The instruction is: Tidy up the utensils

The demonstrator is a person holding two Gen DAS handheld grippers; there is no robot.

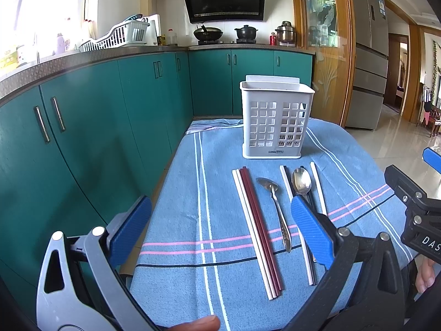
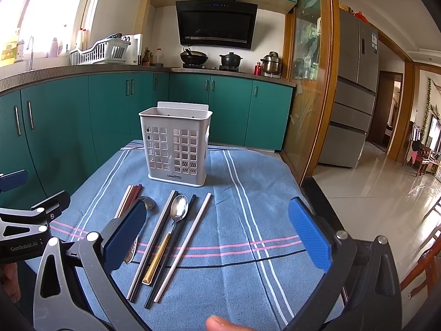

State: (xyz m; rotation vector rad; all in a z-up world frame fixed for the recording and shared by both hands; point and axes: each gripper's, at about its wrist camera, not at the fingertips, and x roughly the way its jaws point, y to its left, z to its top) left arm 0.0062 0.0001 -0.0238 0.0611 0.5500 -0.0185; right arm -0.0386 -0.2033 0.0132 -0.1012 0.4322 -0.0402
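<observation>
A white slotted utensil holder (image 1: pixel 277 122) (image 2: pixel 176 146) stands upright at the far end of a blue striped cloth (image 1: pixel 193 193) (image 2: pixel 242 220). In front of it lie white and dark red chopsticks (image 1: pixel 256 229) (image 2: pixel 129 197), a steel spoon (image 1: pixel 275 204) (image 2: pixel 147 202), a gold-handled spoon (image 1: pixel 301 180) (image 2: pixel 177 211), and more white and black chopsticks (image 1: pixel 318 187) (image 2: pixel 187 237). My left gripper (image 1: pixel 220 231) is open above the cloth's near end, over the left chopsticks. My right gripper (image 2: pixel 217 237) is open above the right-hand chopsticks. Both are empty.
Teal cabinets (image 1: pixel 96 127) (image 2: pixel 69 115) run along the left and back, close to the cloth's left edge. A wooden glass door (image 2: pixel 308 82) and a fridge (image 2: pixel 352 96) stand to the right. The other gripper shows at each view's edge (image 1: pixel 413 209) (image 2: pixel 27 220).
</observation>
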